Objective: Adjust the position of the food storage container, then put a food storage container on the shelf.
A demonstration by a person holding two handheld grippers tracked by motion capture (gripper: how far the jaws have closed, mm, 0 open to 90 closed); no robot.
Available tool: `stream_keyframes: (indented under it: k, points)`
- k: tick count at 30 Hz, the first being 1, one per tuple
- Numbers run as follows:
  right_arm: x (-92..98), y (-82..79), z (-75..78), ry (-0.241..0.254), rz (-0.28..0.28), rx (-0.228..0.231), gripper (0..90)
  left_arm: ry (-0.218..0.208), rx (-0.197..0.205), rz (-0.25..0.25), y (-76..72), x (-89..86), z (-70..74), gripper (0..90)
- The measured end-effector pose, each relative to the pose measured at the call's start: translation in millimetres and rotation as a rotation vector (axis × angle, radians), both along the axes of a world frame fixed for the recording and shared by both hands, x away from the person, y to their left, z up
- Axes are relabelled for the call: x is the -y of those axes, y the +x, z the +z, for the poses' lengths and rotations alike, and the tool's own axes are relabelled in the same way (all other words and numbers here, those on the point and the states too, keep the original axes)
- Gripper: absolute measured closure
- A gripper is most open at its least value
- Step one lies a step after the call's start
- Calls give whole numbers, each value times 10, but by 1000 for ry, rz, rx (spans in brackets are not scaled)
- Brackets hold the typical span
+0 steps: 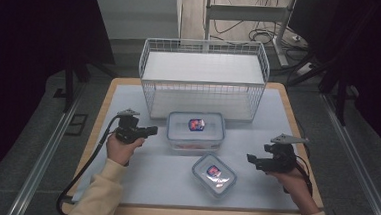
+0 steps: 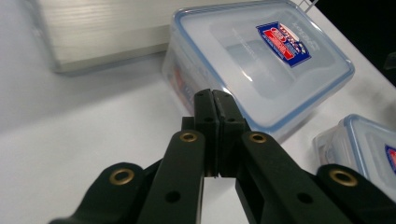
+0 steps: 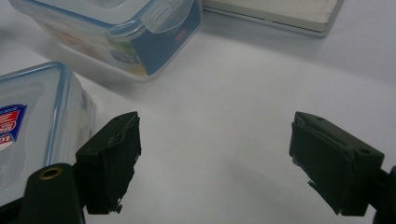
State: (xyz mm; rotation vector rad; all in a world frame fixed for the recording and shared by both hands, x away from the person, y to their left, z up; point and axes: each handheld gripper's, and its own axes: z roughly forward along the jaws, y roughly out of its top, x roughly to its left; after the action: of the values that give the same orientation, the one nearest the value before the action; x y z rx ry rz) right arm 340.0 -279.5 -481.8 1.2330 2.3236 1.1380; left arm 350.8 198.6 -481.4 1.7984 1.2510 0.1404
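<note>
Claws sit at either side of a white-topped counter (image 1: 258, 119), with two lidded plastic containers between them. Going from the left: the left claw (image 1: 152, 130) is held in the person's left hand (image 1: 121, 148), with its black cable trailing off toward the counter's near left corner. Its tip points right, toward the larger container (image 1: 195, 131), close to that box's left end but apart from it. In the left gripper view the two black jaws are pressed together with nothing between them, and the larger container's clear, blue-rimmed lid with a red and blue label lies just beyond the tip.

Behind the larger container, at the back of the counter, stands a white wire basket (image 1: 204, 78), its front side close to the box's rear edge.

Nearer the person and slightly right of centre lies the smaller container (image 1: 214, 174), turned at an angle, its lid on and carrying the same kind of label.

Farther right, the right claw (image 1: 252, 159) is held in the right hand (image 1: 291, 181) and points left toward the smaller container, near it but not touching. In the right gripper view (image 3: 215, 163) its jaws stand wide apart over bare white surface, gripping nothing, with the smaller container's corner beside one jaw.
</note>
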Motion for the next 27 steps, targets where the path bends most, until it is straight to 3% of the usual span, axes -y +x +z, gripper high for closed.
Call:
stream_keyframes:
  k: [2, 4, 7, 12, 19, 23, 27]
  points:
    - [-16, -10, 1, 2, 13, 4, 164, 11, 3, -14, -62, -6, 19, 814]
    - [-22, -17, 10, 12, 23, 11, 162, 23, 22, -15, -117, -11, 57, 670]
    - [-21, -15, 31, 28, 25, 16, 156, -15, 3, -10, -129, -45, 105, 439]
    - [-45, 24, 64, 70, 32, 0, 161, -22, -9, -21, -122, -27, 88, 203]
    - [-172, 142, 118, 168, 77, -55, 164, -61, -41, -35, -56, -7, 42, 153]
    - [-273, 228, 143, 188, 86, -68, 160, -62, -47, -33, -6, -6, 19, 150]
    - [-363, 328, 159, 223, 85, -89, 146, -97, -50, -33, 100, 20, 18, 143]
